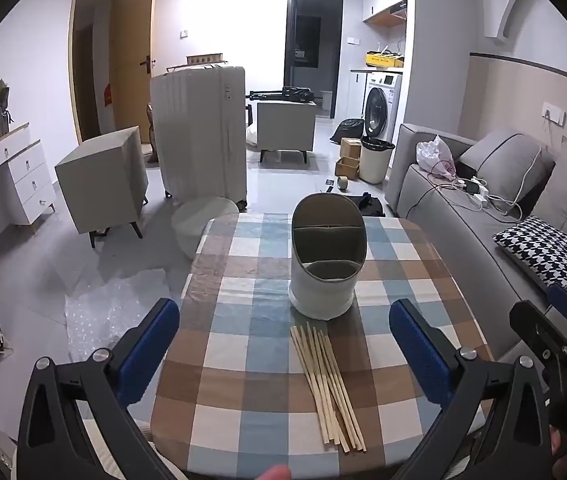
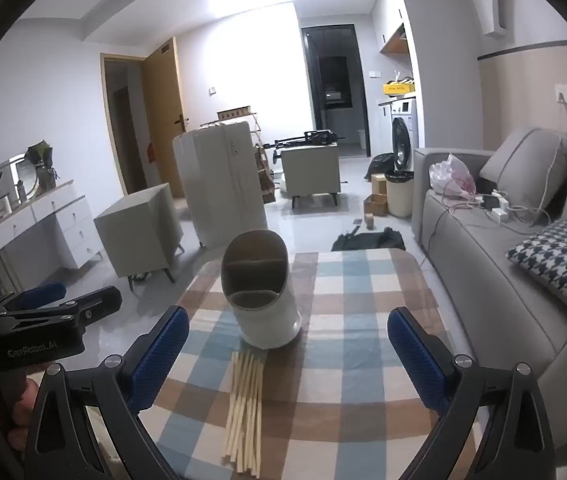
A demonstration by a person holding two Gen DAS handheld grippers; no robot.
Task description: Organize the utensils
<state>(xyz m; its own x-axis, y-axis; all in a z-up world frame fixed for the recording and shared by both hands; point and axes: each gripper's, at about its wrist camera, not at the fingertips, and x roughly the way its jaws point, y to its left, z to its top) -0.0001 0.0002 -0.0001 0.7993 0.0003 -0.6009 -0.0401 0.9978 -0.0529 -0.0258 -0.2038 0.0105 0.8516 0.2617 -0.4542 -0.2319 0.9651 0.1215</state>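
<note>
Several wooden chopsticks (image 1: 327,386) lie in a loose bundle on the checked tablecloth (image 1: 243,344), just in front of a white utensil holder (image 1: 325,256) with grey-lined compartments that looks empty. The chopsticks (image 2: 245,404) and the holder (image 2: 261,288) also show in the right wrist view. My left gripper (image 1: 283,354) is open and empty, above the table's near edge, with the chopsticks between its blue pads. My right gripper (image 2: 287,358) is open and empty, above the chopsticks. The right gripper also shows at the right edge of the left wrist view (image 1: 563,320).
A grey sofa (image 1: 463,216) with a houndstooth cushion (image 1: 543,246) runs along the table's right side. A round stool (image 1: 199,224), a white suitcase (image 1: 199,136) and grey cabinets (image 1: 103,184) stand on the floor beyond. Bubble wrap (image 1: 115,312) lies left of the table.
</note>
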